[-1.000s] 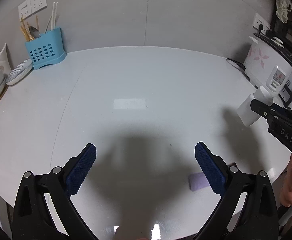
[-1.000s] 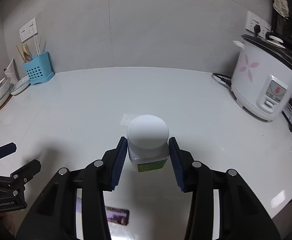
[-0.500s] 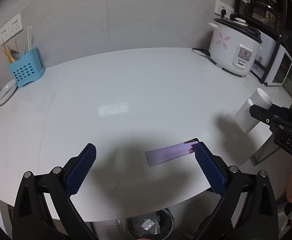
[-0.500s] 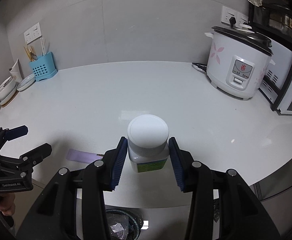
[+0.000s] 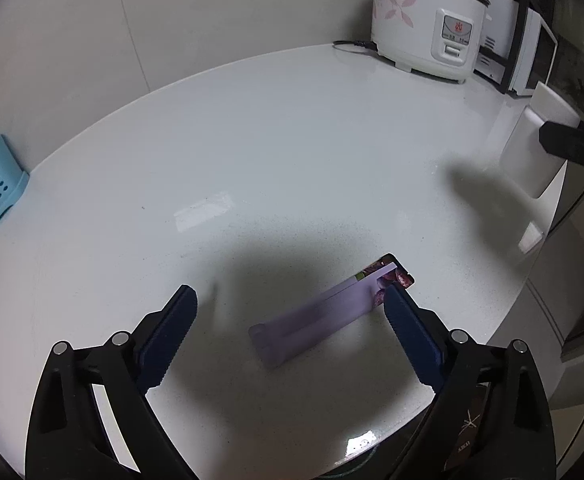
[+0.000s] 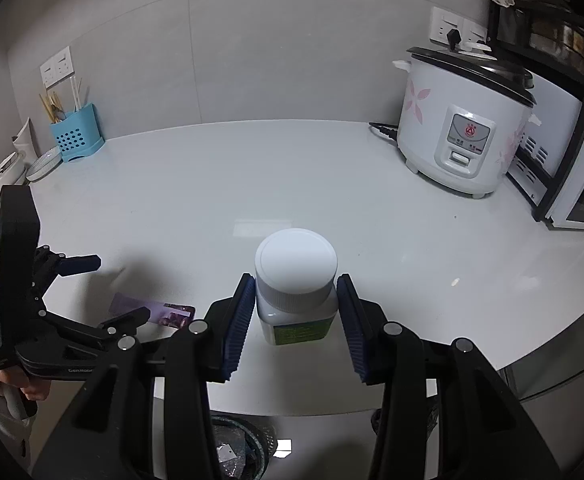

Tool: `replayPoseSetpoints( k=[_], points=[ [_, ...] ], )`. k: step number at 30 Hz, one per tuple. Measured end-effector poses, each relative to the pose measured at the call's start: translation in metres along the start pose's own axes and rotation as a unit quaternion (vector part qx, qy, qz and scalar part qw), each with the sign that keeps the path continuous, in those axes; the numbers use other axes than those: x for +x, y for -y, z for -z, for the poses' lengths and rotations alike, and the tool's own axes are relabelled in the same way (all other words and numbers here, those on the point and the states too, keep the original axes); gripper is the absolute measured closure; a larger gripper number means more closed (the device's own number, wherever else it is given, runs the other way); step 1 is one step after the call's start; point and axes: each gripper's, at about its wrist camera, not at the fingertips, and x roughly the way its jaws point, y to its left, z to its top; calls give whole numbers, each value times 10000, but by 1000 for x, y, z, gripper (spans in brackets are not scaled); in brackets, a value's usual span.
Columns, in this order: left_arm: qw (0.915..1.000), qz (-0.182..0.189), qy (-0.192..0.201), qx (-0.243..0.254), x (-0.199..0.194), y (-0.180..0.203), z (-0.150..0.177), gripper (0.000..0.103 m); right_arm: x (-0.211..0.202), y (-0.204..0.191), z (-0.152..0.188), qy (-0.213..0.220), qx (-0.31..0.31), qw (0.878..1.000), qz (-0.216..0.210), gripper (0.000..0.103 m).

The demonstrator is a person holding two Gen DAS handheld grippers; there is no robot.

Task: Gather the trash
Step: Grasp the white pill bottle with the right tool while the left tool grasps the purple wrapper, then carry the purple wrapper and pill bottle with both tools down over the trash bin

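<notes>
The right claw (image 6: 296, 316) grips a white bottle (image 6: 296, 280) by its sides, upright, above the counter (image 6: 292, 176) near its front edge. The left claw (image 5: 288, 320) hangs wide apart over a purple wrapper (image 5: 328, 312) lying flat on the counter, its right finger just beside the wrapper's printed end. A bin (image 6: 236, 448) sits below the counter's edge.
</notes>
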Motion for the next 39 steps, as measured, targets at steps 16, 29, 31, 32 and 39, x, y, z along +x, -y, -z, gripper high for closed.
replayPoseSetpoints(
  k=[16, 29, 31, 32, 39],
  points=[
    [9981, 250, -562, 61, 12, 15, -2, 80, 18, -15, -2, -106, -67, 9999, -39, 63],
    [9966, -3, -370, -739, -6, 0, 11, 88, 18, -27, 4, -55, -77, 9998, -185, 63],
    [9959, -43, -288, -862, -14, -2, 14, 88, 14, -29, 7, -27, -60, 9997, -223, 63],
    [9954, -85, -240, -927, -20, -3, 17, 88, 12, -32, 9, -13, -59, 9997, -245, 63],
    [9895, -377, 160, -1389, -58, -3, 43, 88, -11, -53, 27, 133, -152, 9992, -357, 63]
  ],
)
